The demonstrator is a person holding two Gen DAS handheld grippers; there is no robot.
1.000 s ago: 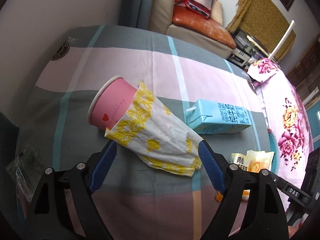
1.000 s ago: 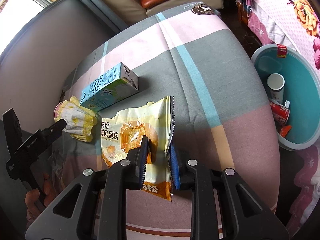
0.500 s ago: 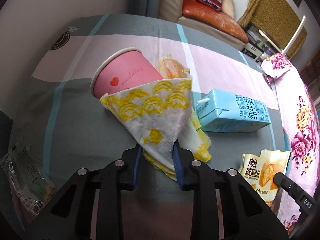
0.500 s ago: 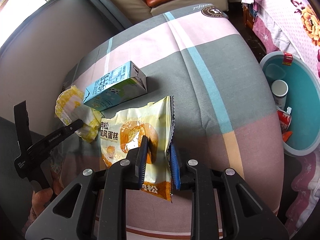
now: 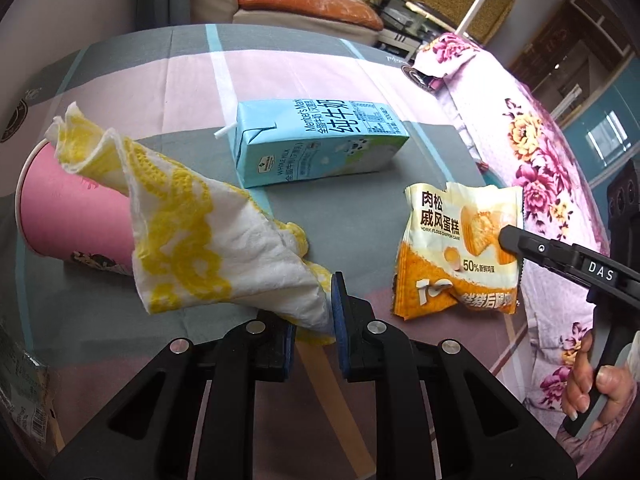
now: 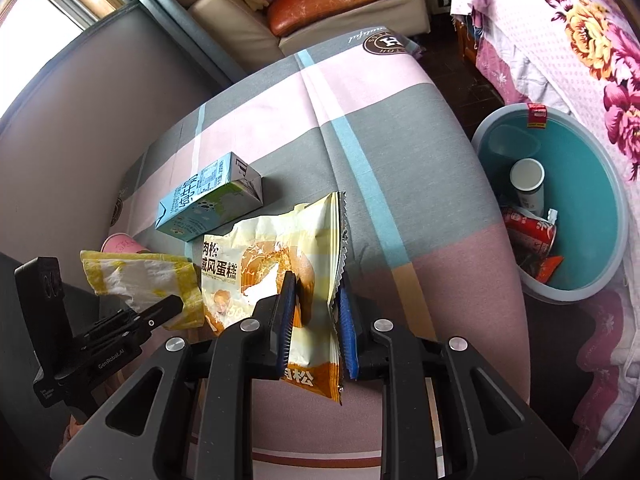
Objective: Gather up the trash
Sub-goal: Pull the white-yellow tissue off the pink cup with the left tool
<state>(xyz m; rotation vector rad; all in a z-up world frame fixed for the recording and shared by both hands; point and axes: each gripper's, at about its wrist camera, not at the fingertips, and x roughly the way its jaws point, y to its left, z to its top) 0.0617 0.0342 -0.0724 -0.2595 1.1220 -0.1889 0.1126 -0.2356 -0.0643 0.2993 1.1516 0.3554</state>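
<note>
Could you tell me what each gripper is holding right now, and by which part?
The left gripper, jaws closing, pinches the yellow-patterned napkin by its near corner. The right gripper clamps the cake wrapper at its lower end.

left hand-held gripper (image 5: 314, 336): black frame, blue pads, silver screws; right hand-held gripper (image 6: 314, 320): same build, "DAS" lettering; hand (image 5: 592, 384) on grey trigger

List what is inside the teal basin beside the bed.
Inside the teal basin: a white cup, a crushed red can and an orange wrapper. Anything beneath them is covered.
</note>
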